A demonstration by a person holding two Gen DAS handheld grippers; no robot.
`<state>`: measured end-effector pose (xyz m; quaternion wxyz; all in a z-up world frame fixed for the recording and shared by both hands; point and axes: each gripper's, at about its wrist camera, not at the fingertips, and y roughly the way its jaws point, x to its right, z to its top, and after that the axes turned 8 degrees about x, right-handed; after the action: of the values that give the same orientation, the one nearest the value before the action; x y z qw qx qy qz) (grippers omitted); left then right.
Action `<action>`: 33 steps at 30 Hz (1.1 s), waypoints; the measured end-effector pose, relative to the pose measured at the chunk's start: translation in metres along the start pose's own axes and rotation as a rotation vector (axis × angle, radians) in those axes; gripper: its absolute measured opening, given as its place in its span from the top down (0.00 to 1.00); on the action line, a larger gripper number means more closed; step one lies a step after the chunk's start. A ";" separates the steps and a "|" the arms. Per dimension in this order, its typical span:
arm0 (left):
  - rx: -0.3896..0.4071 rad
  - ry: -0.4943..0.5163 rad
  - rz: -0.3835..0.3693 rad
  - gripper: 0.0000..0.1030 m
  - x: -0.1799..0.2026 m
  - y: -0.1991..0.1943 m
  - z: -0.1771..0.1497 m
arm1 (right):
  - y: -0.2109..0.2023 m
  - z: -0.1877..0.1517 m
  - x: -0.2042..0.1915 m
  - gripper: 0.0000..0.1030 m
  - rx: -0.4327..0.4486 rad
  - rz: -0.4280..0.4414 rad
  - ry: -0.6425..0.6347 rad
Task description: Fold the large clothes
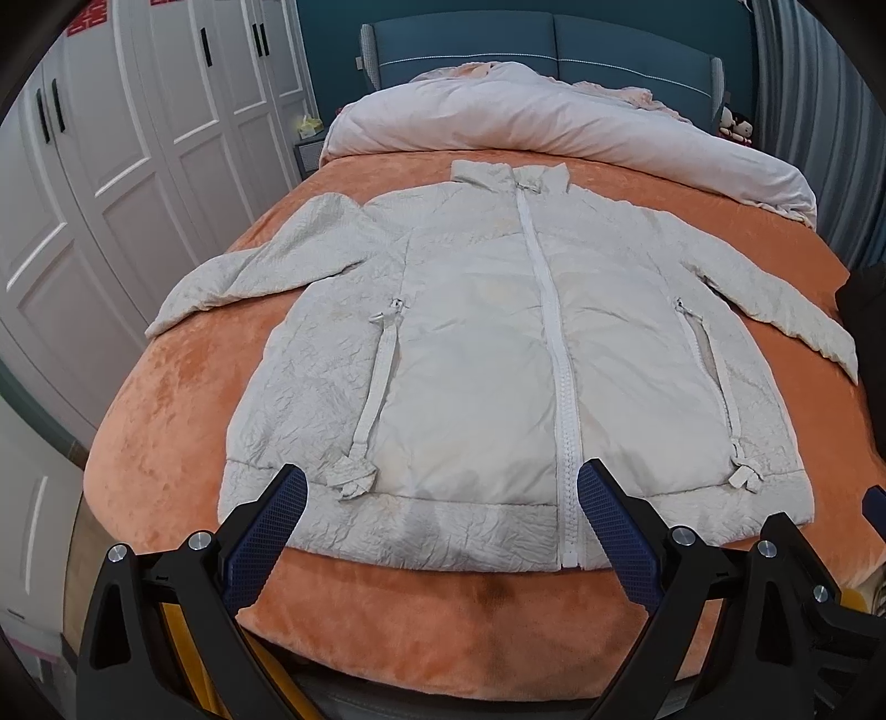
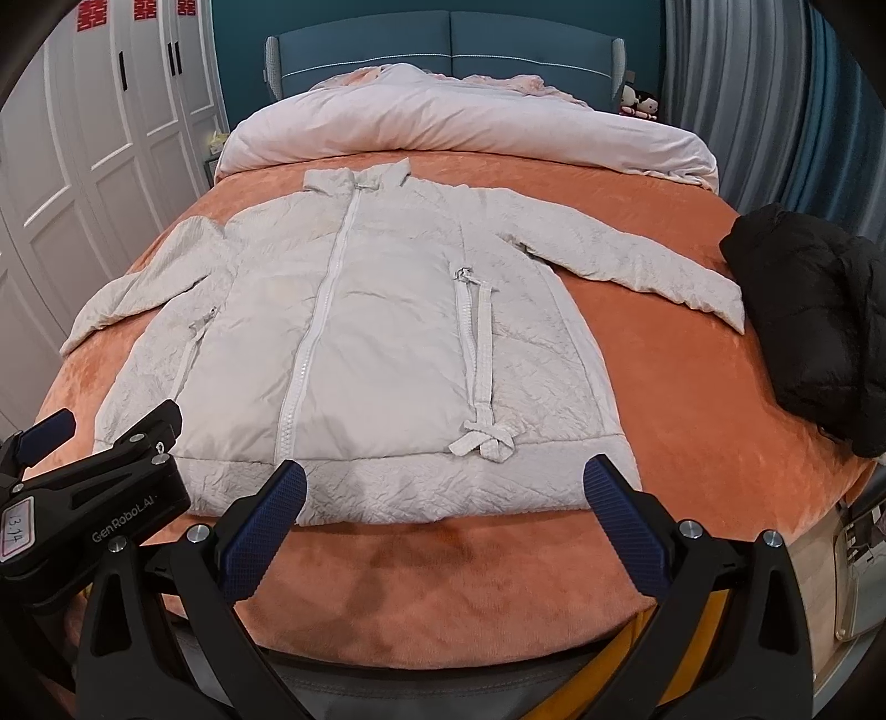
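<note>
A large off-white padded jacket point(image 1: 487, 360) lies flat and face up on the orange bed cover point(image 1: 183, 399), zipped, collar at the far end, both sleeves spread outward. It also shows in the right wrist view point(image 2: 376, 343). My left gripper point(image 1: 442, 484) is open and empty, hovering over the jacket's near hem left of the zip. My right gripper point(image 2: 444, 476) is open and empty, over the near hem on the jacket's right half. The left gripper's body point(image 2: 94, 487) shows at the lower left of the right wrist view.
A black puffy garment point(image 2: 819, 321) lies on the bed's right side beside the jacket's right sleeve. A rolled pink-white duvet point(image 1: 554, 122) lies across the head of the bed before a blue headboard point(image 1: 542, 44). White wardrobe doors point(image 1: 111, 166) stand to the left, curtains point(image 2: 736, 94) to the right.
</note>
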<state>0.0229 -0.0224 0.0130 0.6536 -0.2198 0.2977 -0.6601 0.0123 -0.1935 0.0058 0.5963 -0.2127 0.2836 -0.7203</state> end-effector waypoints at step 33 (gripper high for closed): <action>-0.096 -0.055 0.078 0.06 -0.006 0.189 0.085 | 0.291 0.099 0.363 0.40 0.046 -0.213 0.936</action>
<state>0.2187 -0.0197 -0.0533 0.6755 -0.2574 0.3193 -0.6128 0.2192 -0.6016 -0.1247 0.3320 0.1200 0.4822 -0.8018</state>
